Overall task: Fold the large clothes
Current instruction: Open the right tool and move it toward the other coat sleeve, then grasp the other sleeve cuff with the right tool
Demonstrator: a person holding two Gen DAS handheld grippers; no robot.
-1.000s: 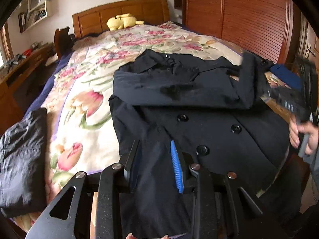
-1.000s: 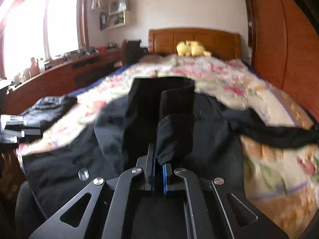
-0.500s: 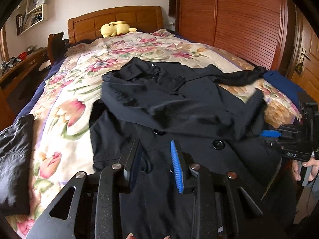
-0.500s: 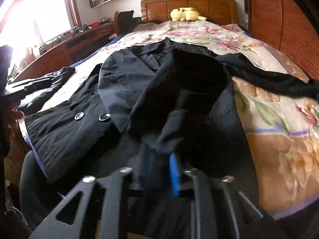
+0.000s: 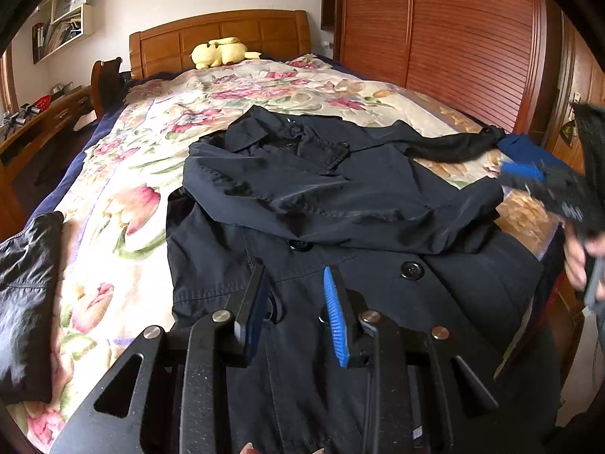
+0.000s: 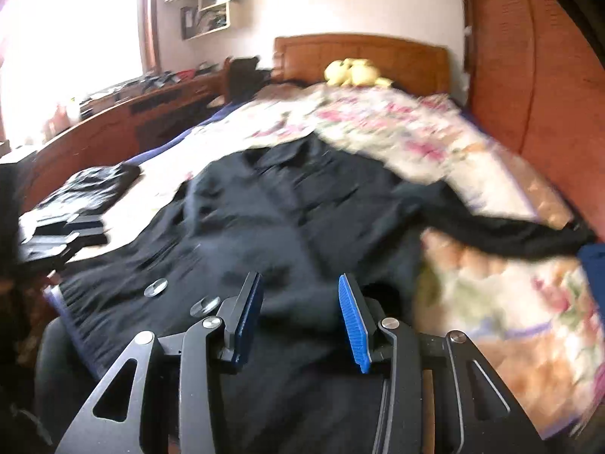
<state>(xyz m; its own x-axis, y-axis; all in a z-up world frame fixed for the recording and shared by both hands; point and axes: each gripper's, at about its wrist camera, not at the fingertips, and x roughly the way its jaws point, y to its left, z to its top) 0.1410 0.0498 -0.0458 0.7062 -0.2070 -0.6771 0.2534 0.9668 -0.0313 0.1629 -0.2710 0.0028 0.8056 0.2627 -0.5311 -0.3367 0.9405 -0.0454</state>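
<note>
A dark navy double-breasted coat (image 5: 340,204) lies front up on the floral bedspread (image 5: 124,204), with one sleeve folded across its chest. My left gripper (image 5: 294,276) hovers over the coat's lower front, its jaws apart and no cloth pinched between them. In the right wrist view, which is blurred, the coat (image 6: 287,219) fills the middle. My right gripper (image 6: 298,283) is above the coat's near edge. Its jaws are opening and nothing is between them. The right gripper (image 5: 529,174) also shows, blurred, at the right edge of the left wrist view, held by a hand (image 5: 578,261).
A folded dark garment (image 5: 26,299) sits at the bed's left edge. A black strip of cloth (image 5: 453,147) and a blue item (image 5: 529,151) lie to the coat's right. A yellow plush toy (image 5: 223,51) rests by the wooden headboard (image 5: 219,34). A wardrobe (image 5: 453,38) stands on the right, a desk (image 6: 124,121) on the left.
The right gripper carried the sleeve across the coat, let go of it, opened its jaws and drew up and back. The left gripper stayed over the coat's lower front.
</note>
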